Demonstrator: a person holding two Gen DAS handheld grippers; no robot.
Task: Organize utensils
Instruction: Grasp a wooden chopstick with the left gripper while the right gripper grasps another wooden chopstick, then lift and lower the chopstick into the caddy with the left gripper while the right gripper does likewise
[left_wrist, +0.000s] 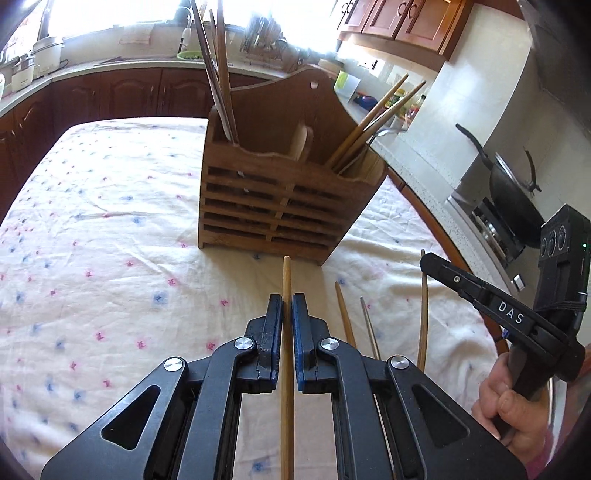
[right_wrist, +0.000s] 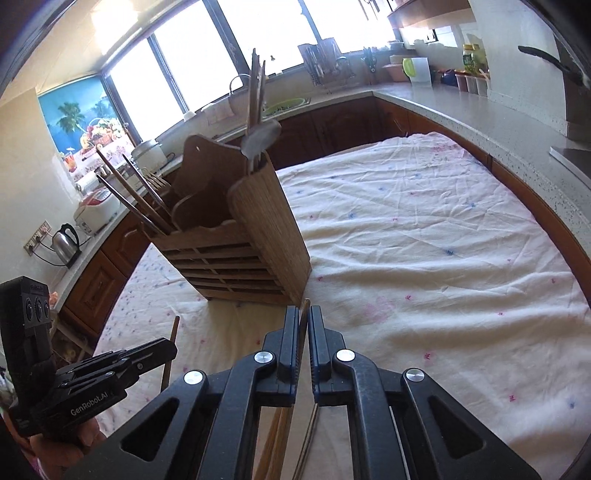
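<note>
A slatted wooden utensil holder (left_wrist: 273, 199) stands on the cloth-covered table (left_wrist: 110, 221). Chopsticks lean out of its left compartment (left_wrist: 221, 81) and its right compartment (left_wrist: 373, 122). My left gripper (left_wrist: 287, 306) is shut on a light wooden chopstick (left_wrist: 286, 280), held above the cloth and pointing at the holder's front. To its right, my right gripper (left_wrist: 428, 262) is shut on another chopstick (left_wrist: 424, 314). The right wrist view shows the right gripper (right_wrist: 303, 321) with that thin stick (right_wrist: 303, 332) pinched between its pads, close to the holder (right_wrist: 229, 251), and the left gripper (right_wrist: 166, 347) at lower left.
Two loose chopsticks, a light one (left_wrist: 345, 321) and a darker one (left_wrist: 369, 328), lie on the cloth between the grippers. A spoon (right_wrist: 260, 138) and a fork (right_wrist: 155, 181) stick out of the holder. A counter with a wok (left_wrist: 513, 199) runs along the table's right side.
</note>
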